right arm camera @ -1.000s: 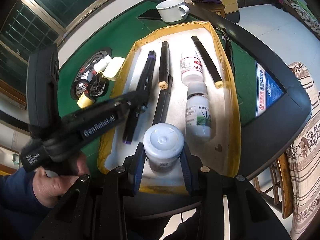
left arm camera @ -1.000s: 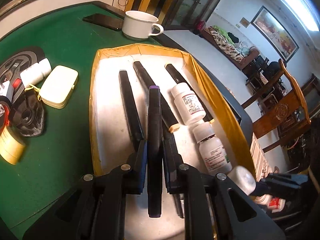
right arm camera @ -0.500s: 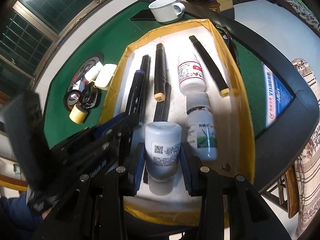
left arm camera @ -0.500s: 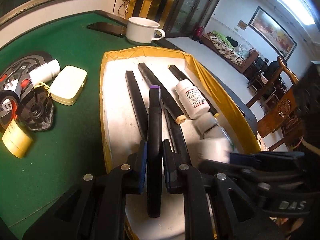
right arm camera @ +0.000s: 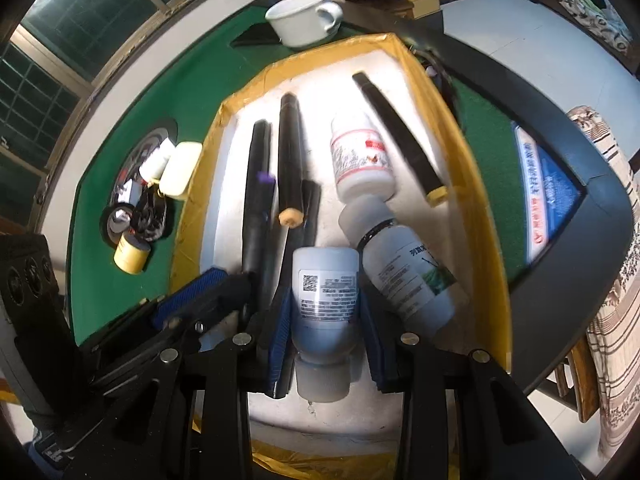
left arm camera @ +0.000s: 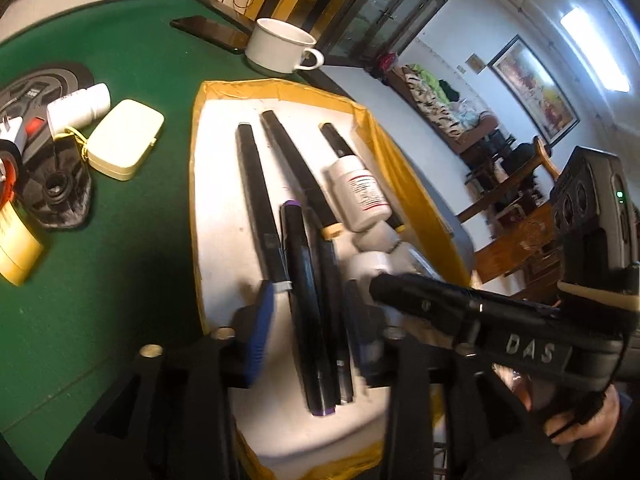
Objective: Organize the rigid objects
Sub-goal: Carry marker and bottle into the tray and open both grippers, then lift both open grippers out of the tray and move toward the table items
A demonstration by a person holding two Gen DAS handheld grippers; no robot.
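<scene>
Black purple-capped marker (left arm camera: pixel 306 300) lies in yellow-rimmed white tray (left arm camera: pixel 372 128) between opening left tongs (left arm camera: pixel 310 328), pads clear. Right view alone shows right tongs (right arm camera: pixel 324 320) pinching white plastic bottle (right arm camera: pixel 325 288).

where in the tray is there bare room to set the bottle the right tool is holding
Bare white floor lies along the tray's near wall, under the held bottle. A thin strip runs between the tray's left wall and the pens. The middle is crowded: pens side by side, two bottles end to end.
</scene>
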